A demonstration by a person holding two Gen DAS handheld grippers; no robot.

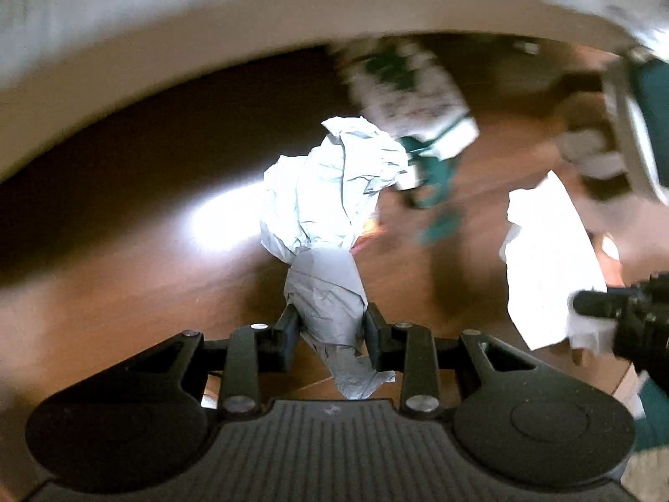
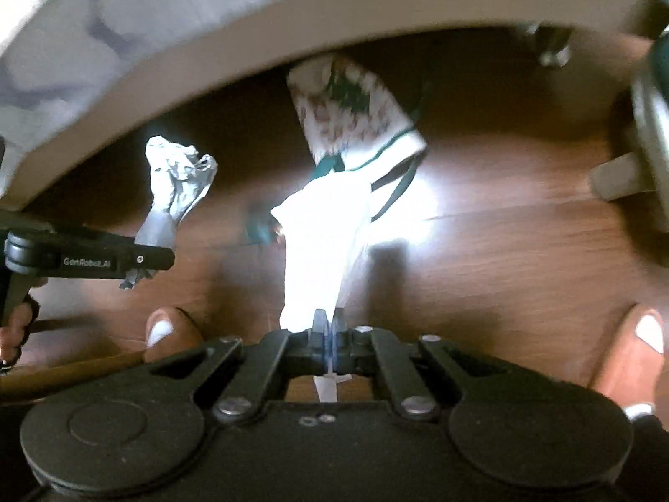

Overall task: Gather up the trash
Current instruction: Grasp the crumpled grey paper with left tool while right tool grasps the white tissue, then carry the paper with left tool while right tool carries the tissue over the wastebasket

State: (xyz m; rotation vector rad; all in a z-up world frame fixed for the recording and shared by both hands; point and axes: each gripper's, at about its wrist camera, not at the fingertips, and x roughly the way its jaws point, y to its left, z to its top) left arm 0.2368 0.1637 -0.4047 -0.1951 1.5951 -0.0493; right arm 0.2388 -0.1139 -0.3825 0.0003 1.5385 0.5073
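Between the clenched jaws of the left gripper (image 1: 330, 330) a crumpled grey paper (image 1: 330, 209) is held; a white tissue (image 2: 322, 251) is pinched in the right gripper (image 2: 328, 326). Beyond both jaws, a patterned bag (image 2: 355, 113) is seen on the floor (image 2: 501, 251); depositing is judged still undone.

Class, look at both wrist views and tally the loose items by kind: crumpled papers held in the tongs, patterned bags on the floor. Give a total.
Crumpled grey paper, held in the left tongs: 1
White paper, held in the right tongs: 1
Patterned bag with green handles, lying on the wooden floor: 1
Total: 3
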